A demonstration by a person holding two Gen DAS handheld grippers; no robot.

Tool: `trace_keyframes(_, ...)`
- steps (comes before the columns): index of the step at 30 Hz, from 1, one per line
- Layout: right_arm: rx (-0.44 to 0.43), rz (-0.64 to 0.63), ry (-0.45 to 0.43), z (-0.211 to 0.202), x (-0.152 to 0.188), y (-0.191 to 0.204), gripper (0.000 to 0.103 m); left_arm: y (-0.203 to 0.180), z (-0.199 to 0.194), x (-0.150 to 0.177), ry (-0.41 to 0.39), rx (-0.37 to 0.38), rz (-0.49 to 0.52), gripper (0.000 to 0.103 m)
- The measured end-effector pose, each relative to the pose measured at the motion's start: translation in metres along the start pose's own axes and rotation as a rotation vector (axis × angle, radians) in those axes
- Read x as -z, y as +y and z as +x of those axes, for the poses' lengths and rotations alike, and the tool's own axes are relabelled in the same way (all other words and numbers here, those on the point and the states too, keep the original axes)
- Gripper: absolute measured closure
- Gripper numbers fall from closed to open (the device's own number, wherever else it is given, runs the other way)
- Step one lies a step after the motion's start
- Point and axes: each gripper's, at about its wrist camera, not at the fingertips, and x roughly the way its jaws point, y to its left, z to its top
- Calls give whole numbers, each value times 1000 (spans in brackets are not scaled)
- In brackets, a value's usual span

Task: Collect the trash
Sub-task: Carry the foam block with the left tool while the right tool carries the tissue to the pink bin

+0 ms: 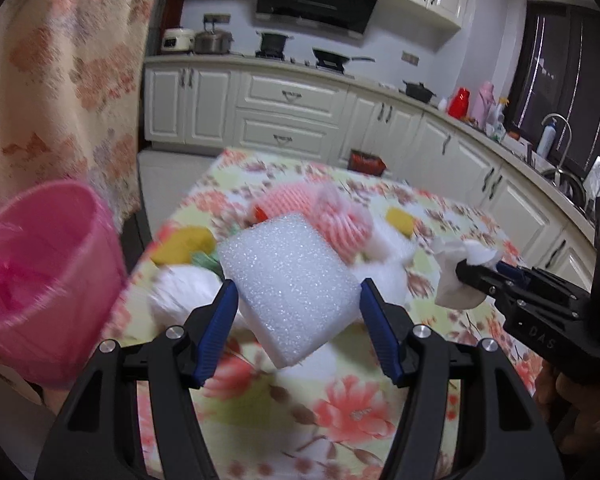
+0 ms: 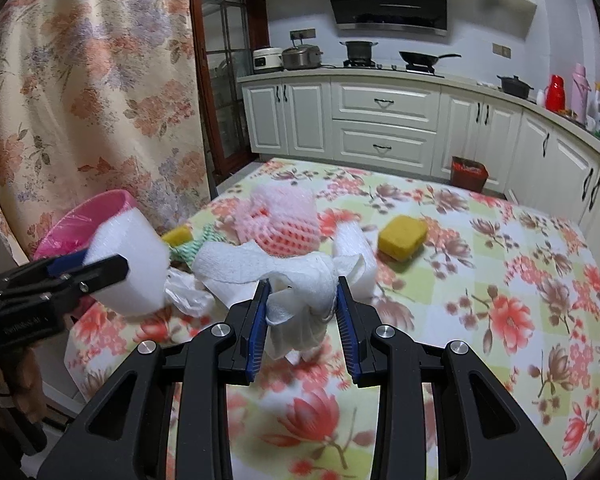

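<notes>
We see the counter under a glossy floral cloth, trash heaped at its left end so it sits near the pink lined bin just off that edge, presumably for short drops. Our left tongs clamp a chunky white foam block, porous, squarish, lifted clear of the cloth; pink foam fruit netting, two yellow sponges and a thin plastic bag lie on the counter. Our right tongs, narrow, pinch a crumpled white paper towel, soft, limp, drooping.
</notes>
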Motion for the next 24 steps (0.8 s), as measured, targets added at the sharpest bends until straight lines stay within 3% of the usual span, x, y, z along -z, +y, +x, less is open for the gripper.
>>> trace_keyframes(12,-73,-54,-37,20,-48,50,71,80,-53,-33,-141,-154,-78,42)
trace_keyframes(24,-208,-150,-62,55,-95,143,71,162,-91,-44,-207,-299,-167,42)
